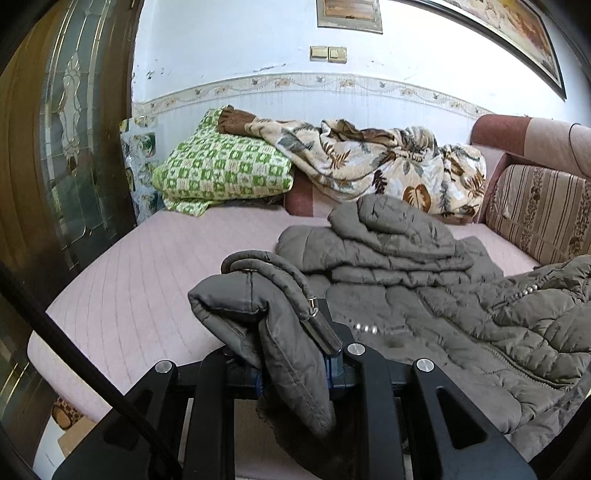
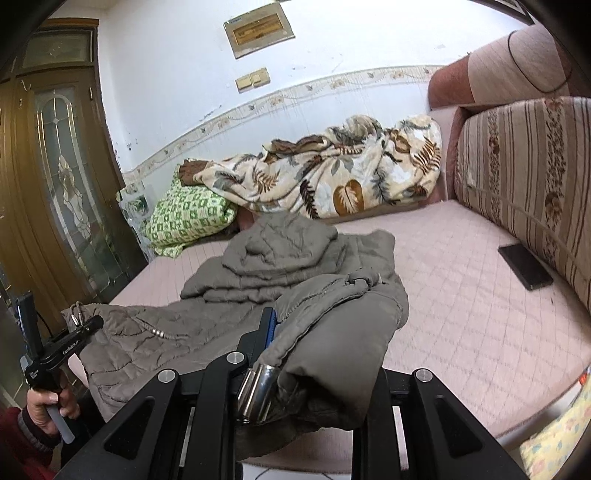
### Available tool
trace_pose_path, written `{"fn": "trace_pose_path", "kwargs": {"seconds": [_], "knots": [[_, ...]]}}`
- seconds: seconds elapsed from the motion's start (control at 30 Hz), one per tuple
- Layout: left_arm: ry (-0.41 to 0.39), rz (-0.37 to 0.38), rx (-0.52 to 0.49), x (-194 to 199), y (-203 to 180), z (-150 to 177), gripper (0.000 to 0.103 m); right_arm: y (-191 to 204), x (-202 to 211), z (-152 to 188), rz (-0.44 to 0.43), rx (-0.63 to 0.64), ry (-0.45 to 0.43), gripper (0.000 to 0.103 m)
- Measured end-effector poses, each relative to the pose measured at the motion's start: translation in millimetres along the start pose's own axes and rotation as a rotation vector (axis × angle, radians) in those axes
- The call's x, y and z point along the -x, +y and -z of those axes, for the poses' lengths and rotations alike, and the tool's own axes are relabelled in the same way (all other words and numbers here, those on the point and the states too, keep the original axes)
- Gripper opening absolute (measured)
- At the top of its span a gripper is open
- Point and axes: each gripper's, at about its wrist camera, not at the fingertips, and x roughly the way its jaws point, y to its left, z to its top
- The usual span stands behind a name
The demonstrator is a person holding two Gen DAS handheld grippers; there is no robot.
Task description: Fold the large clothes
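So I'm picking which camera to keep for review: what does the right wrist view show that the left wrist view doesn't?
Only the right wrist view shows the black phone on the mattress, the person's hand, and the left hand-held gripper from outside. Only the left wrist view shows the large framed picture top right. Both share the grey quilted jacket, gripped by each hand-held gripper, the leaf-print blanket and the green checked bundle.

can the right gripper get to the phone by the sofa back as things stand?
Probably not yet. The right gripper is shut on the jacket hem, so its jaws are full. The way itself looks free: bare mattress lies between it and the phone. It would need to let go first.
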Motion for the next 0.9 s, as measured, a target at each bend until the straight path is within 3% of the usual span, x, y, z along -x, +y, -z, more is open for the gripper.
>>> {"fn": "trace_pose_path", "kwargs": {"seconds": [0.27,0.57,0.77,0.9], "knots": [[-0.035,0.038,0.034,-24.4,-0.1,-56.9,0.021,-5.9,-19.7,-54.2,-0.034,-0.036,-0.06,0.022],[0.015,0.087,0.097,-90.7,2.2,-137.1,0.024,-15.5,-81.3,-130.8,-0.06,-0.071,-0.072,0.022],[0.097,0.141,0.165,-164.7,10.0,-189.9,0.032,-30.7,-151.9,-178.0,-0.049,-0.119,-0.041,0.022],[0.138,0.177,0.238,-210.5,23.8,-219.2,0.05,-47.2,-191.8,-193.3,-0.027,-0.161,-0.011,0.022]]}}
